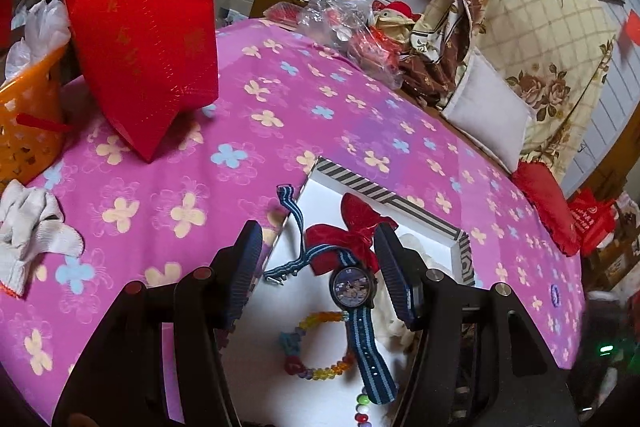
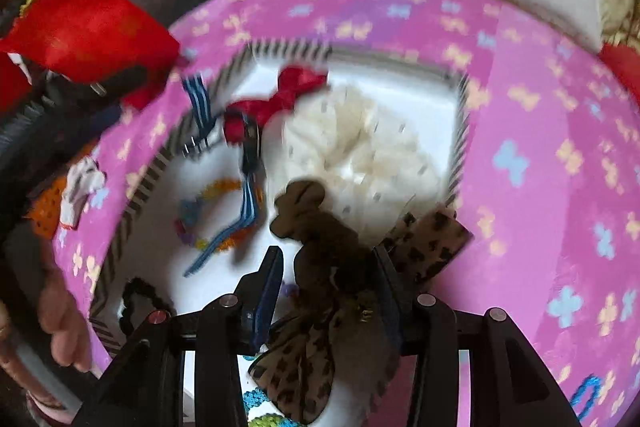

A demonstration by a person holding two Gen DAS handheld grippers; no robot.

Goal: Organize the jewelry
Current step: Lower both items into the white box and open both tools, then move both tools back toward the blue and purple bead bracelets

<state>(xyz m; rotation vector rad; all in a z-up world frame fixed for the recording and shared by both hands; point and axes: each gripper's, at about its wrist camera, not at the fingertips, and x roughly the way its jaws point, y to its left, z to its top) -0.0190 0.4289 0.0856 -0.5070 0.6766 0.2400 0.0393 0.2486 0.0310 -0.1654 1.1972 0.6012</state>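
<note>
Leopard bow (image 2: 332, 267) sits pinched in right tool (image 2: 326, 257); left tool (image 1: 318, 239) spread; no legible writing.

The right gripper (image 2: 326, 263) holds a leopard-print bow (image 2: 328, 267) between its fingers, over the white tray (image 2: 424, 99); a cream scrunchie (image 2: 360, 151) lies at twelve o'clock, a beaded bracelet (image 2: 208, 215) at ten.

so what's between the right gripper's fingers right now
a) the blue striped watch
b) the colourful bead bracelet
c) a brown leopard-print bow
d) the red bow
c: in the right wrist view the leopard-print bow sits between the right gripper fingers, though blur hides whether they clamp it, while the watch, red bow and bead bracelet lie in the white tray.
</note>
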